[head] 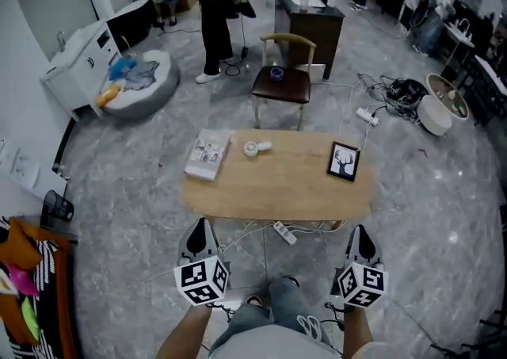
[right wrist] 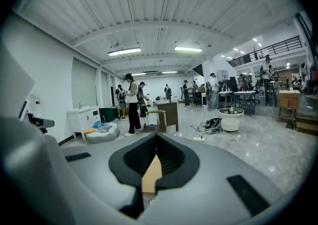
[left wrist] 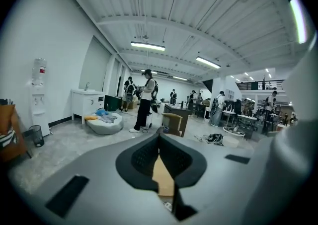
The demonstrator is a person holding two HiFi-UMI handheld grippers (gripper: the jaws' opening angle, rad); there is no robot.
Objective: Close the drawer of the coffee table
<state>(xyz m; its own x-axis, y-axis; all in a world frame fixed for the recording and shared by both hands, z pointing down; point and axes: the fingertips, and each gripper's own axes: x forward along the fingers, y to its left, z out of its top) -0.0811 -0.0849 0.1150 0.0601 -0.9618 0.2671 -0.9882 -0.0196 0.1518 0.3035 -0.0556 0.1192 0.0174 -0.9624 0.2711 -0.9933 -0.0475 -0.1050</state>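
Observation:
The coffee table is a low oval with a light wood top, in the middle of the head view. From above no drawer juts out of its near edge. My left gripper hangs in the air just short of that edge at the left, its jaws shut with nothing between them. My right gripper hangs likewise at the right, also shut and empty. In the left gripper view the jaw tips meet, and a strip of tabletop shows below them. The right gripper view shows the same: tips together over wood.
On the table lie a booklet, a white roll and a framed deer picture. A power strip and cables lie under the near edge. Beyond stand a chair, a grey cushion bed and a person.

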